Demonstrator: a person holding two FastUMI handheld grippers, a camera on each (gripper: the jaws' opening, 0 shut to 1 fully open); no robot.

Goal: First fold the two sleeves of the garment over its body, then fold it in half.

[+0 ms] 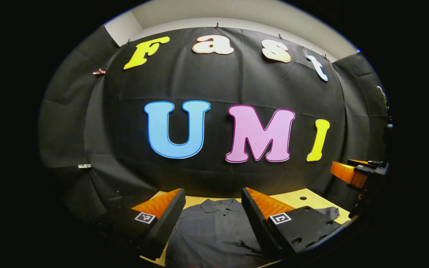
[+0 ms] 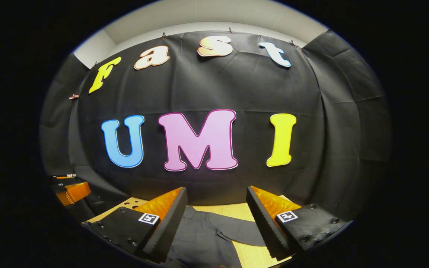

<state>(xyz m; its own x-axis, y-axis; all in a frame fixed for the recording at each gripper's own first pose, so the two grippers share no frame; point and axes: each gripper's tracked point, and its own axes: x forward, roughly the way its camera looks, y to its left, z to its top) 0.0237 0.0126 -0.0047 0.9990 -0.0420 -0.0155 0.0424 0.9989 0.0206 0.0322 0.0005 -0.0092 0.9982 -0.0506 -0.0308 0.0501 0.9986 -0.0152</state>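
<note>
A dark grey polo shirt [image 1: 214, 230] lies flat on the wooden table [image 1: 296, 199], collar toward the far wall. One short sleeve [image 1: 331, 212] spreads out to the right. My left gripper [image 1: 212, 195] hangs open above the shirt's chest, nothing between its fingers. At the right edge of the left gripper view the other gripper [image 1: 359, 171] is seen in the air. In the right gripper view the shirt [image 2: 203, 238] shows its shoulder and spread sleeve [image 2: 238, 229]. My right gripper [image 2: 216, 193] is open above that sleeve, holding nothing.
The table [image 2: 237, 210] runs back to the black cloth wall just behind the collar. Round holes [image 1: 303, 198] dot the tabletop near its far edge. The left gripper [image 2: 69, 190] shows at the left edge of the right gripper view.
</note>
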